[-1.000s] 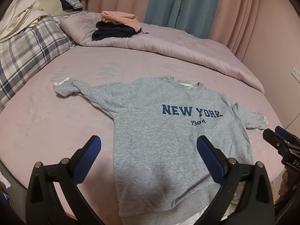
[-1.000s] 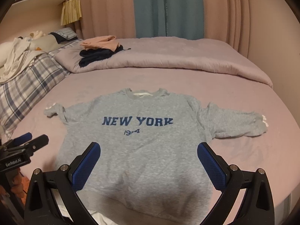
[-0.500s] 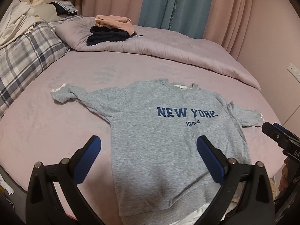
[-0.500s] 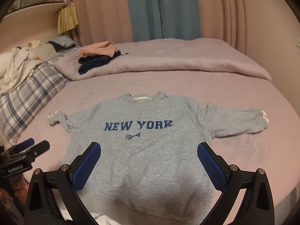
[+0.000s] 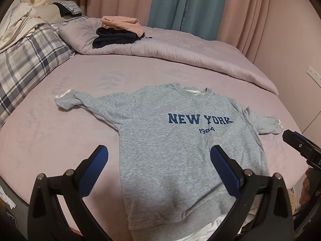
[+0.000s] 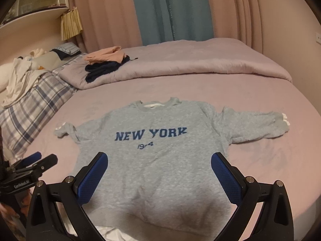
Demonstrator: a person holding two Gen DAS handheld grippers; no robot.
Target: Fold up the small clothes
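A grey sweatshirt (image 5: 172,144) with blue "NEW YORK 1984" lettering lies flat and face up on the pink bed (image 5: 50,140), both sleeves spread out to the sides. The same sweatshirt (image 6: 160,160) fills the middle of the right wrist view. My left gripper (image 5: 159,160) hovers open above its lower left part, holding nothing. My right gripper (image 6: 159,166) hangs open over the lower middle of the shirt, also empty. Each gripper shows at the edge of the other's view: the right gripper (image 5: 301,148) and the left gripper (image 6: 38,162). The hem is partly hidden behind the fingers.
A folded pink garment on a dark one (image 5: 118,30) sits on the rolled lilac duvet (image 5: 200,56) at the back. A plaid pillow (image 5: 26,60) and loose white cloth lie at the left. Curtains (image 5: 188,6) and a wall stand behind. White fabric (image 5: 210,229) peeks from under the hem.
Both grippers have drawn back and risen slightly, so the sweatshirt sits a little further away in each view. The shirt itself has not moved and both grippers stay open.
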